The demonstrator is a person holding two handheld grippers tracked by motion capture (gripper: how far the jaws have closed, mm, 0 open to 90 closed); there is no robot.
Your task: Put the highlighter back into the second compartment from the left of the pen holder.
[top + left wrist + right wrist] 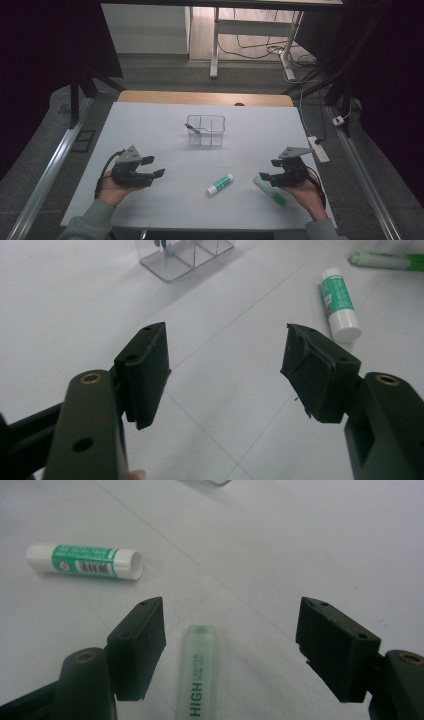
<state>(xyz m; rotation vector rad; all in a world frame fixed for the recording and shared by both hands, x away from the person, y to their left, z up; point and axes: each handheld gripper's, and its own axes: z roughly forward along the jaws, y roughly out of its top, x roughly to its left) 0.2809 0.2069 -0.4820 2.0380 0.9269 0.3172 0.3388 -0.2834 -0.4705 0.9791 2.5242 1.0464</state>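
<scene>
We see both forearms come in from the six o'clock edge of the high view, each hand cupping its tool from below; the left gripper (155,167) sits at about eight o'clock on the white table (150,125), its jaws spread wide on nothing and aimed toward three o'clock; the right gripper (267,169) sits at about four o'clock, jaws equally wide and aimed toward nine o'clock, holding nothing. The green highlighter (269,191) lies flat just under the right gripper's jaws, near the palm; its long axis runs from ten to four o'clock, the pale cap end toward ten; in the right gripper view it lies between the jaws, nearer the left one, touching neither. The glue stick (220,184) lies between the two grippers, axis from eight to two o'clock, white cap toward eight. The clear divided box (206,131) stands toward twelve o'clock, well apart from both.
</scene>
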